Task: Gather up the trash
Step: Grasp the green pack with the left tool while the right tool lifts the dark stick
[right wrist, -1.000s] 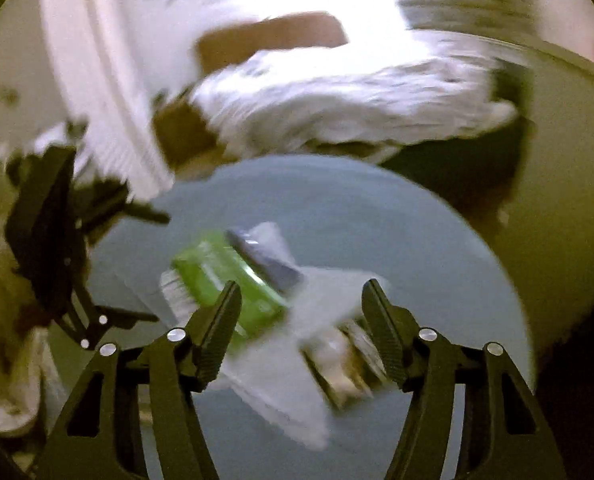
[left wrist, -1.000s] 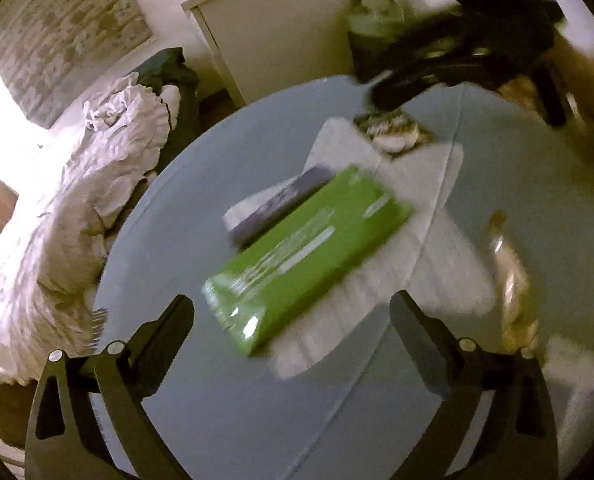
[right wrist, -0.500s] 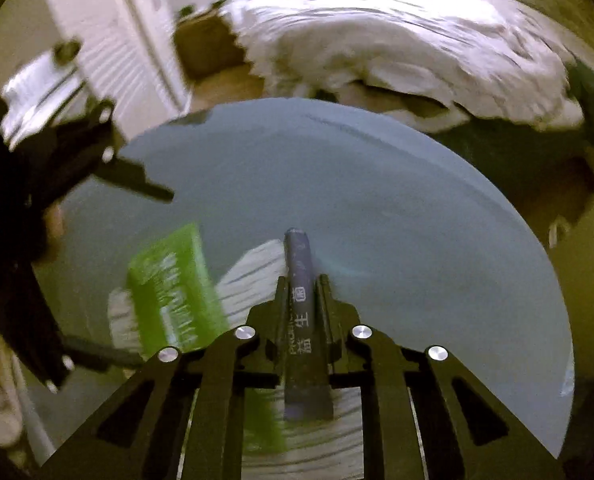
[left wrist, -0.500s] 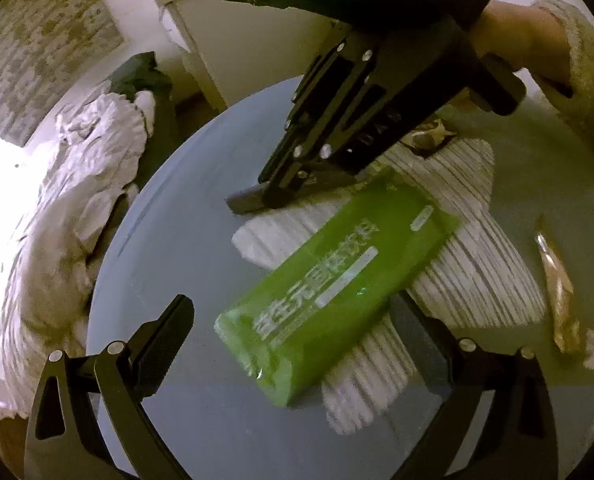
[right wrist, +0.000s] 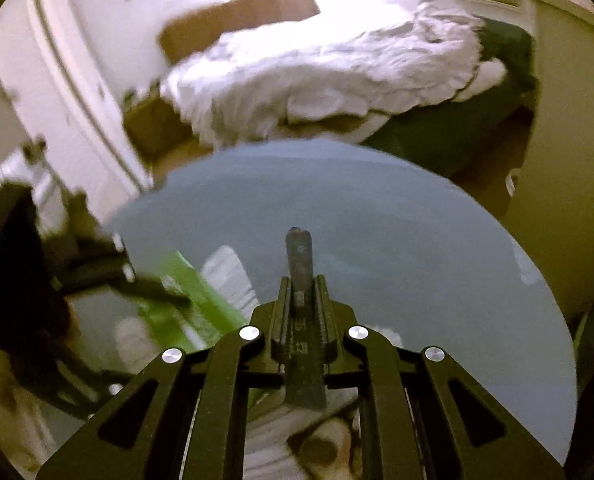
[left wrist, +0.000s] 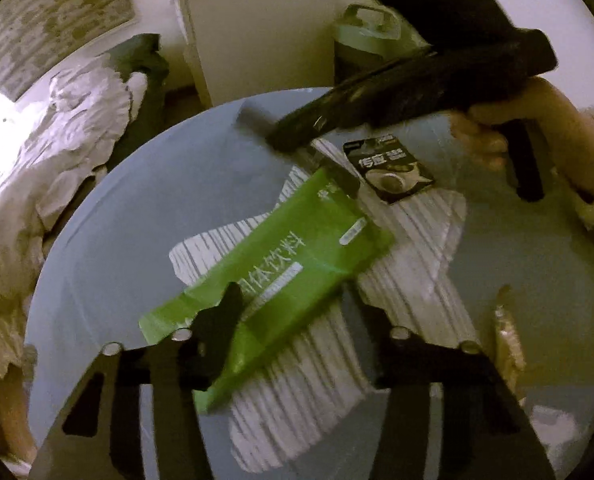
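While closing round the green packet (left wrist: 273, 276), left gripper (left wrist: 293, 316) jaws about half-way in, packet betw. them, lying slantwise on the striped cloth (left wrist: 409, 272); not yet seen to pinch, so no firm hold claimed. Right gripper (right wrist: 300, 304) squeezed tight on a slim dark grey stick sachet (right wrist: 299, 264), far end poking out fwd past the tips, raised off the table. For a clean pick on the left: best to centre on the packet's width, close on film only, keep tips clear of the cloth underneath, lift slow & level since the pouch looks soft and likely to sag or slip. Right: prob. enough to keep the squeeze and carry clear w/o knocking the other tool. More trash near: black sachet (left wrist: 389, 168) on the cloth's far edge, a crumpled gold wrapper (left wrist: 505, 336) off to the right side. Round blue-grey table (left wrist: 145, 216), smooth, bare beyond the cloth. Beyond: unmade bed w/ white duvet (right wrist: 317, 80), pale cabinet (left wrist: 265, 36), bin w/ light liner (left wrist: 361, 40) next to it.
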